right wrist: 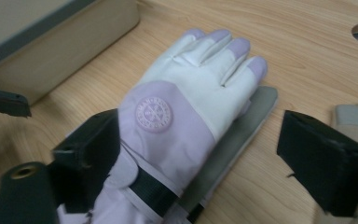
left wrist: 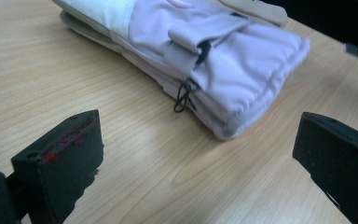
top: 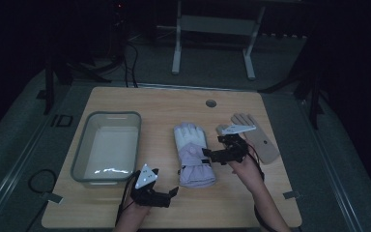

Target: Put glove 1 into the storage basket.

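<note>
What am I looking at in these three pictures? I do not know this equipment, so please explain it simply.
A person sits at a wooden table and holds a hand tool with two black jaws in each hand. One picture is taken from above; the other two come from cameras on the tools. The left gripper and the right gripper are both open and hold nothing. On the table lie a stacked pair of lilac and white gloves, a beige glove and a grey bin.
</note>
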Demonstrator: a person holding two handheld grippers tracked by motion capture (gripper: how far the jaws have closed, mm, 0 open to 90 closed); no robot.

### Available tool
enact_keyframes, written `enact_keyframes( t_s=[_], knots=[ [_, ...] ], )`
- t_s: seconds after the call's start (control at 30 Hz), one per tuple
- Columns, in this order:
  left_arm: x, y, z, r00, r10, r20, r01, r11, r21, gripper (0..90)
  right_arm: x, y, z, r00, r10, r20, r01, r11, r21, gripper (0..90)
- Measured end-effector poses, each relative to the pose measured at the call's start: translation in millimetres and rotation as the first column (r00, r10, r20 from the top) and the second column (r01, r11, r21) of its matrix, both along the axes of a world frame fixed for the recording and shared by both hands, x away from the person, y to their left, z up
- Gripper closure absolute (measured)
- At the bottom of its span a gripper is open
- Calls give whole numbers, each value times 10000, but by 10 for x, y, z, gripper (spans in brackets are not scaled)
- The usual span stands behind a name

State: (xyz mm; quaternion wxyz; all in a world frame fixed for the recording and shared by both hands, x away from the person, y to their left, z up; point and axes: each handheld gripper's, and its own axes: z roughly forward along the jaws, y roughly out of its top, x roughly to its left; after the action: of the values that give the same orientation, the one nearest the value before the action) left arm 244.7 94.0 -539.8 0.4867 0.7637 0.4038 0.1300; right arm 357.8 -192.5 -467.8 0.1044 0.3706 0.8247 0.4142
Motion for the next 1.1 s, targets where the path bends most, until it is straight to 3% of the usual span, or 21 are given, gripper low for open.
enact_keyframes(
  t_s=[0.07,0.17,0.27,0.33,0.4,0.47,0.63,0.77,0.93,1.0,1.1],
  knots=[
    [57,-51,92,9998,200,75,-202,9993,307,18,33,19,-22,9996,-209,-172,214,9993,298,97],
    [178,-115,228,9996,263,-81,-260,9987,430,63,130,93,-67,9974,-522,-504,535,9983,250,98],
    [307,-202,342,9989,295,-373,-271,9977,623,64,234,167,-114,9936,-523,-997,547,9983,210,192],
    [380,-252,383,9979,367,-531,-328,9968,724,72,289,177,-155,9904,-704,-1189,712,9975,27,307],
    [453,-301,370,9945,354,-984,-293,9976,626,125,340,144,-214,9845,-986,-1449,1004,9949,57,340],
    [513,-354,314,9883,316,-1490,-220,9976,658,129,374,83,-277,9756,-1046,-1931,1135,9929,358,409],
    [602,-467,106,9635,360,-2651,-206,9979,607,151,382,-13,-435,9561,-831,-2811,1143,9888,962,407],
    [626,-502,-21,9505,58,-3106,36,9996,295,181,388,-69,-586,9406,-899,-3274,1286,9868,985,390],
    [688,-501,-148,9291,-384,-3679,299,9991,-288,246,418,-134,-775,9109,-700,-4066,1398,9795,1447,378],
    [713,-494,-190,9189,-671,-3888,470,9970,-611,283,437,-154,-830,8938,-549,-4451,1453,9744,1715,400],
    [720,-519,-210,9190,-926,-3832,669,9946,-797,353,455,-172,-878,8830,-145,-4692,1296,9682,2139,497]
  ],
)
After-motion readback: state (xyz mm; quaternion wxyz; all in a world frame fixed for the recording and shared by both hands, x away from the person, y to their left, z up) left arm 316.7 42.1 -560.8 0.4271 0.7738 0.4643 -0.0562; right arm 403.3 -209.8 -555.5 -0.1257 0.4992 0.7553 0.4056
